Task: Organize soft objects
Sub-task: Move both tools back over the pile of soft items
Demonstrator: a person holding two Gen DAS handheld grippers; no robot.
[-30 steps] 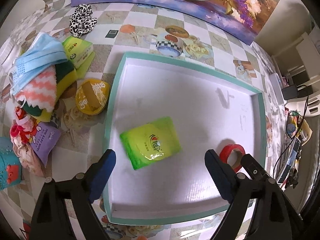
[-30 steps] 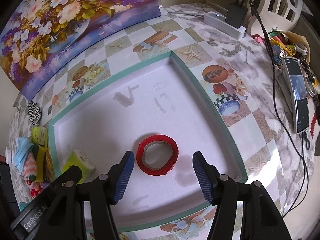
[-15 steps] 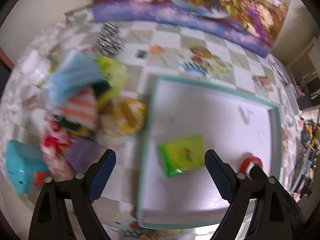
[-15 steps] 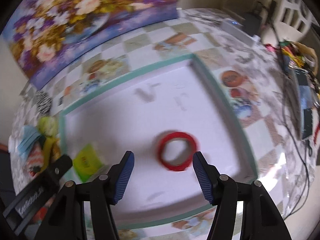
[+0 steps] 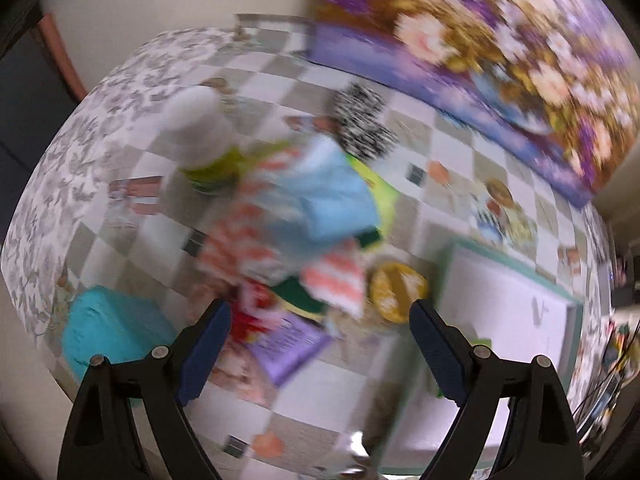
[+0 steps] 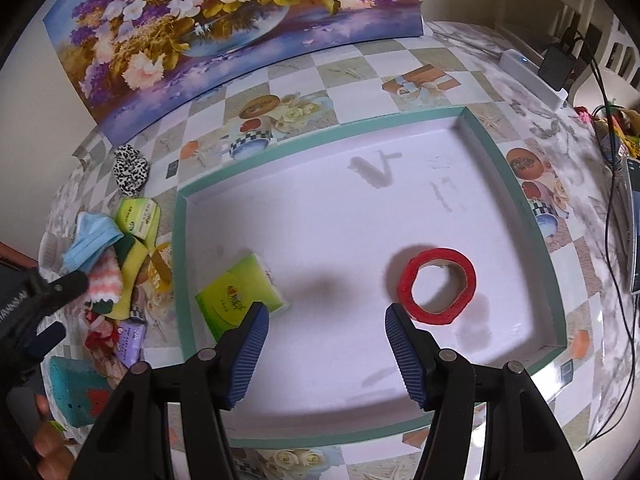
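Observation:
A shallow white tray with a teal rim (image 6: 182, 264) holds a green tissue pack (image 6: 240, 294) and a red tape roll (image 6: 438, 286). My right gripper (image 6: 326, 350) is open and empty above the tray's near part, between the two. My left gripper (image 5: 320, 350) is open and empty, above a pile of soft things left of the tray: a blue face mask (image 5: 332, 204), a pink-and-white striped cloth (image 5: 332, 280), a purple pack (image 5: 288, 344), a yellow round pouch (image 5: 396, 288). The left wrist view is blurred.
A black-and-white scrunchie (image 6: 130, 170) and a green tissue box (image 6: 138, 216) lie beyond the pile. A teal box (image 5: 108, 328) sits at the near left. A flower painting (image 6: 224, 20) stands at the back. Cables and a phone (image 6: 634, 224) lie right of the tray.
My left gripper has swung left, away from the tray and over the pile of soft things. My right gripper has shifted left, so the tape roll now lies to its right.

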